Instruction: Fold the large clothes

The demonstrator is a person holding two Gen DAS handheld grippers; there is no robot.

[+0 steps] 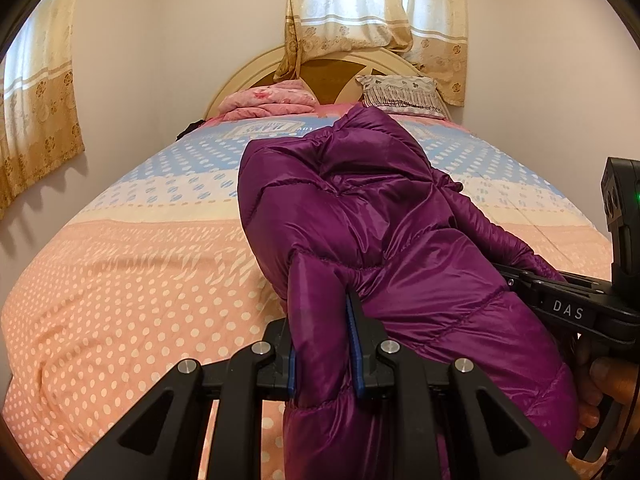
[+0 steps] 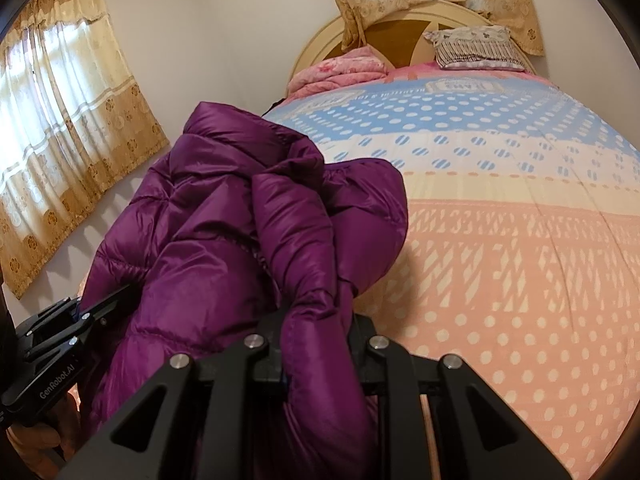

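A purple puffer jacket [image 1: 380, 232] is held bunched above the near end of a bed [image 1: 120, 280], its bulk slumped between the two grippers. A fold of its hem is pinched by the left gripper [image 1: 324, 344] between blue pads, and another fold is clamped by the right gripper [image 2: 316, 340]. The shell is judged slick and the filling light and springy, so seams or hem edges are thought the safer places to take hold, with creases likely to puff open again. A soft dotted bedspread [image 2: 520, 280] in peach, cream and blue offers a yielding surface. A patterned pillow [image 1: 400, 94] and a folded pink blanket [image 1: 268, 102] are seen at the curved headboard [image 1: 240, 80], beneath gold curtains [image 1: 376, 12].
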